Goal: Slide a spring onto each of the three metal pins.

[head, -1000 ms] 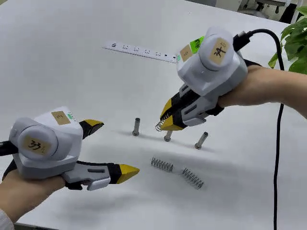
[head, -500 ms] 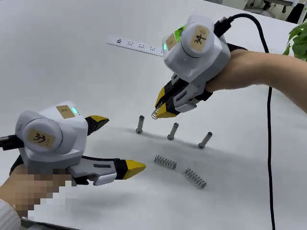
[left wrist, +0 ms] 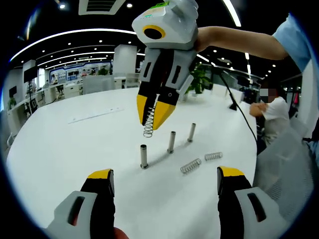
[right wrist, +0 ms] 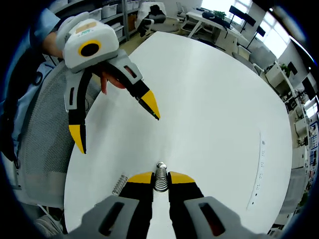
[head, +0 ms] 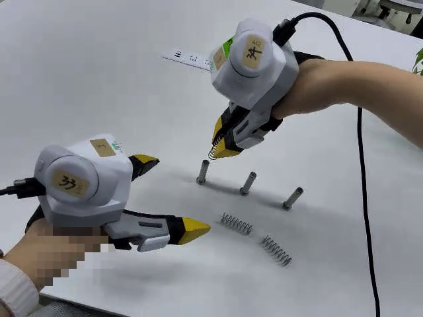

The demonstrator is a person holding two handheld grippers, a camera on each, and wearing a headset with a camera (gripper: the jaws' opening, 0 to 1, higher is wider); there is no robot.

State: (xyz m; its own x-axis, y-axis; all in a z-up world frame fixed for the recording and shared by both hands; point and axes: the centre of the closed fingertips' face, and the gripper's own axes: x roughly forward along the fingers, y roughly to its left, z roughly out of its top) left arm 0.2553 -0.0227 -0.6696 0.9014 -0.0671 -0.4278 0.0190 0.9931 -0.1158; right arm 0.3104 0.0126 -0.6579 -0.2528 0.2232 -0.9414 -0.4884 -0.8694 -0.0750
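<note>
Three metal pins stand upright in a row on the white table: the left pin (head: 203,172) (left wrist: 144,156), the middle pin (head: 248,183) (left wrist: 171,142) and the right pin (head: 293,197) (left wrist: 192,132). My right gripper (head: 218,148) (left wrist: 152,117) (right wrist: 157,178) is shut on a spring (head: 213,153) (left wrist: 148,127) (right wrist: 160,178), which hangs just above the left pin without touching it. Two loose springs (head: 236,224) (head: 275,250) lie in front of the pins. My left gripper (head: 173,196) (left wrist: 164,177) (right wrist: 115,122) is open and holds nothing, near and left of the pins.
A white power strip (head: 192,61) (left wrist: 94,115) lies at the far side of the table. A black cable (head: 362,165) runs down the right side from the right gripper. The table's near edge is just below my left hand. A seated person (left wrist: 271,107) is off to the right.
The right gripper has carried its spring leftward, from over the middle pin to over the left pin. The left gripper stays open in about the same place.
</note>
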